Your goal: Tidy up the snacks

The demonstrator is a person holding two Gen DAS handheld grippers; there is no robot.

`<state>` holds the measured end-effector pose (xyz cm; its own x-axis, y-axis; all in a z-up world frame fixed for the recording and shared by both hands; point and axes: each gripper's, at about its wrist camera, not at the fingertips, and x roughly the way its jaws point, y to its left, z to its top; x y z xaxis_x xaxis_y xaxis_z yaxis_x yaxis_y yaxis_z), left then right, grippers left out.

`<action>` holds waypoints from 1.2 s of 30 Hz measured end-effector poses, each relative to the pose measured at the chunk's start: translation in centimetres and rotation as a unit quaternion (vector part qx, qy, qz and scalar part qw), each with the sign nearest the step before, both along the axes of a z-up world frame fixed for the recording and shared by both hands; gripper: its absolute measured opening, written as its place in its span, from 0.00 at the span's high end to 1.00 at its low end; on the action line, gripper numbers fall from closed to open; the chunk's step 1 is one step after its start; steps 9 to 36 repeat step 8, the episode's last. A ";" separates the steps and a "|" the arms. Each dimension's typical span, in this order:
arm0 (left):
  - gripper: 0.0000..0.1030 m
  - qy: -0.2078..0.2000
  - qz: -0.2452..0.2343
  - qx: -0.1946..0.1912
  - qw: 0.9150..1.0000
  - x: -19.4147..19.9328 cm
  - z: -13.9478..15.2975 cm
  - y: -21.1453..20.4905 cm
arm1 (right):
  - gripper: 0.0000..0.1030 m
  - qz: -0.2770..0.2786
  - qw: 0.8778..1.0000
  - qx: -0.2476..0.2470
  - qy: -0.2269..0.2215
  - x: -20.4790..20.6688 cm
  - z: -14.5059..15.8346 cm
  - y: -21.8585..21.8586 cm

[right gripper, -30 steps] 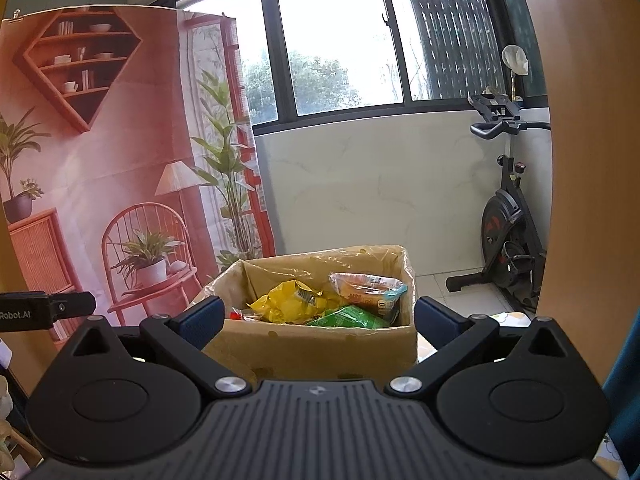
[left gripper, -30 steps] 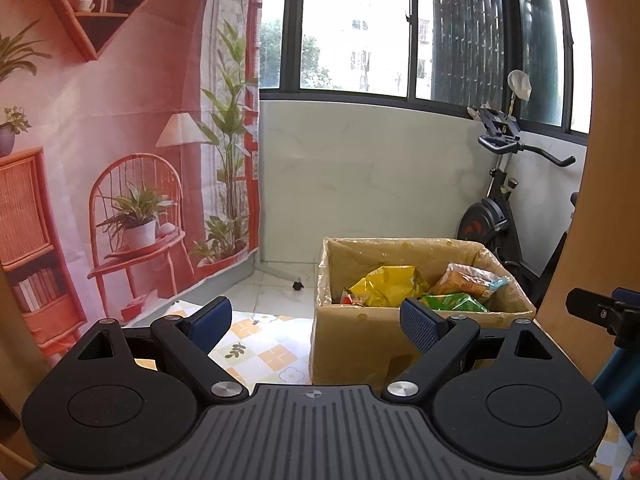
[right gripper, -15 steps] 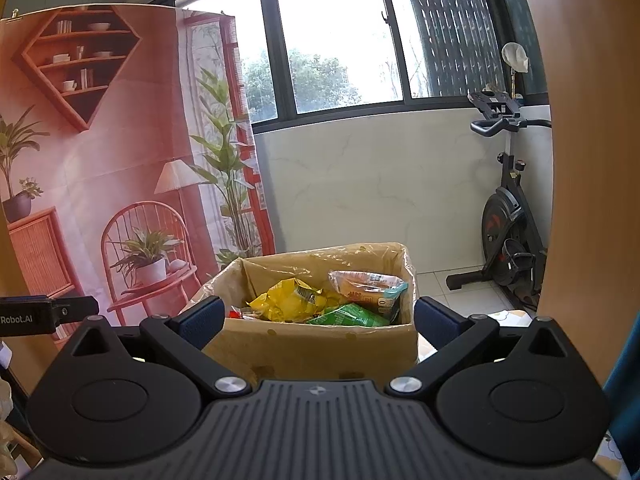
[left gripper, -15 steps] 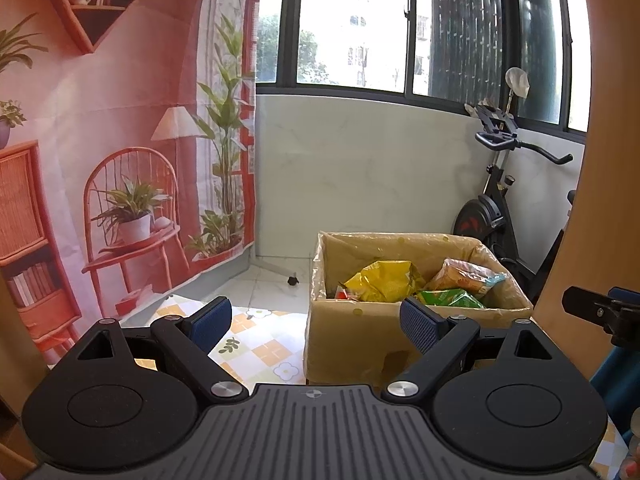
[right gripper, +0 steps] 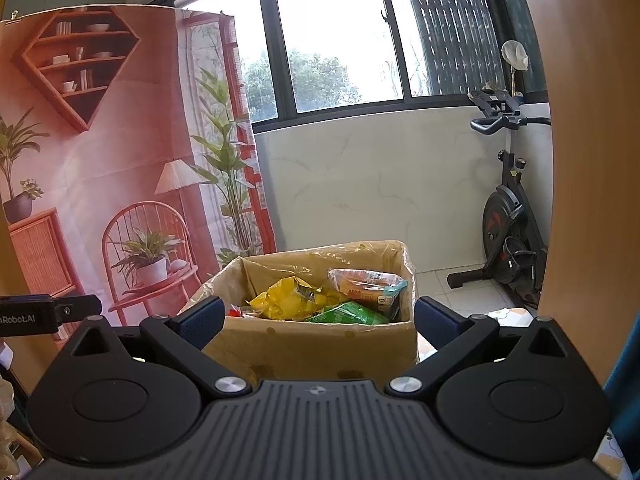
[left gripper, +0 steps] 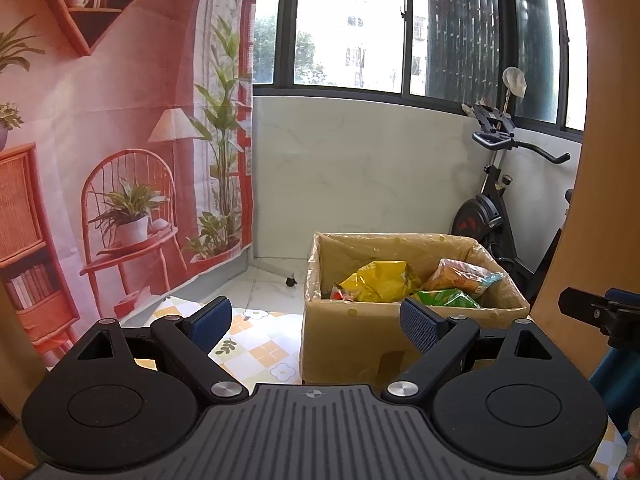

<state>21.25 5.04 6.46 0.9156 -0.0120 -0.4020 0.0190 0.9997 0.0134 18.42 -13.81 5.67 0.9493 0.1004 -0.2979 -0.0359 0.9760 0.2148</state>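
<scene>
Both tools hung level in front of the cardboard box (left gripper: 352,344), which stood on a desk (left gripper: 256,354) covered by a cloth of yellow checks and small flowers. The left hand-held gripper (left gripper: 316,320) had its jaws spread wide with nothing between them, its blue pads apart, the right-side pad (left gripper: 418,326) overlapping the near wall of the box in that camera's view. The right hand-held gripper (right gripper: 316,318) was likewise spread wide and empty, and from its camera the box (right gripper: 320,344) sat framed between the two fingers. Inside the box lay the snacks: a crumpled yellow bag (left gripper: 380,282) toward the left, a green packet (left gripper: 446,298) beside it at the front, and an orange-and-clear packet (left gripper: 460,274) leaning at the back right; something red showed at the left inner corner, too hidden to name. Neither gripper touched the box or any packet. Behind the box stood a white marbled wall under dark-framed windows, an exercise bike (right gripper: 508,236) to the right, and a printed reddish backdrop (right gripper: 120,152) to the left.
</scene>
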 end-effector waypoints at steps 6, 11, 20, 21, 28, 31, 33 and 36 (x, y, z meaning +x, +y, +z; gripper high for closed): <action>0.10 -0.004 -0.002 0.001 1.000 -0.1 -0.1 0.0 | 0.00 0.001 1.000 0.003 0.001 0.0 -0.1 0.0; 0.10 -0.004 -0.002 0.002 1.000 -0.1 -0.1 0.0 | 0.00 0.000 1.000 0.002 0.001 0.0 -0.1 0.0; 0.10 -0.004 -0.002 0.002 1.000 -0.1 -0.1 0.0 | 0.00 0.000 1.000 0.002 0.001 0.0 -0.1 0.0; 0.10 -0.004 -0.002 0.002 1.000 -0.1 -0.1 0.0 | 0.00 0.000 1.000 0.002 0.001 0.0 -0.1 0.0; 0.10 -0.004 -0.002 0.002 1.000 -0.1 -0.1 0.0 | 0.00 0.000 1.000 0.002 0.001 0.0 -0.1 0.0; 0.10 -0.004 -0.002 0.002 1.000 -0.1 -0.1 0.0 | 0.00 0.000 1.000 0.002 0.001 0.0 -0.1 0.0; 0.10 -0.004 -0.002 0.002 1.000 -0.1 -0.1 0.0 | 0.00 0.000 1.000 0.002 0.001 0.0 -0.1 0.0; 0.10 -0.004 -0.002 0.002 1.000 -0.1 -0.1 0.0 | 0.00 0.000 1.000 0.002 0.001 0.0 -0.1 0.0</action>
